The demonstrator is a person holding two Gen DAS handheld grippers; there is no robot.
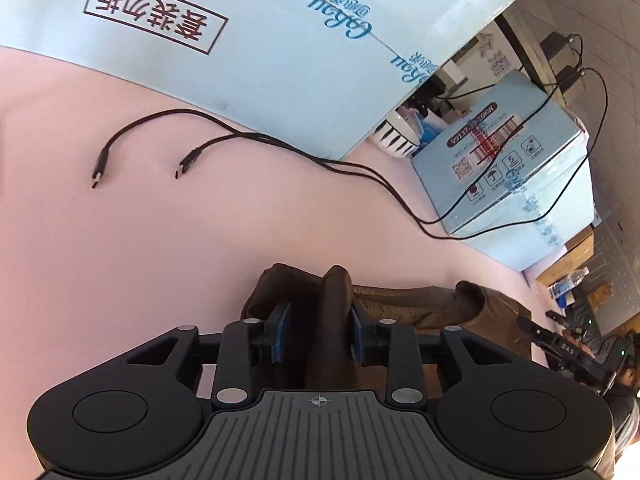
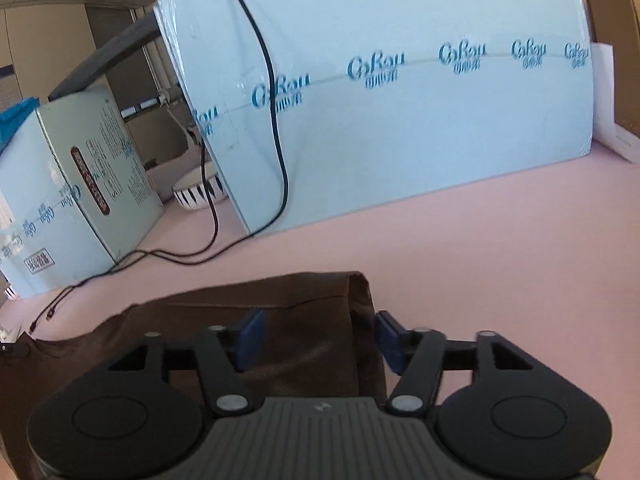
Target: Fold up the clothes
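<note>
Brown garment point(image 1: 420, 300) is lying on the pink table point(image 1: 160, 240), in front of the large pale blue carton point(image 1: 280, 52) that is standing along the far side.

Left tongs point(image 1: 318, 330): jaws are standing partly open. A raised ridge of brown cloth is sitting between the blue pads point(image 1: 280, 332); it is lying against the right-hand pad, with a gap showing at the left-hand one, so nothing is being clamped.

Right tongs point(image 2: 320, 340): jaws are standing wide. A folded corner of the garment point(image 2: 312, 320) is lying between the two pads point(image 2: 250, 336); the cloth edge is sitting just beside the right-hand pad without being squeezed.

Also on the table: two black cables point(image 1: 192, 136) with free plug ends are trailing across the pink surface to a smaller blue carton point(image 1: 520, 168); a white bowl with black stripes point(image 2: 198, 194) is sitting in the gap between the two cartons.
</note>
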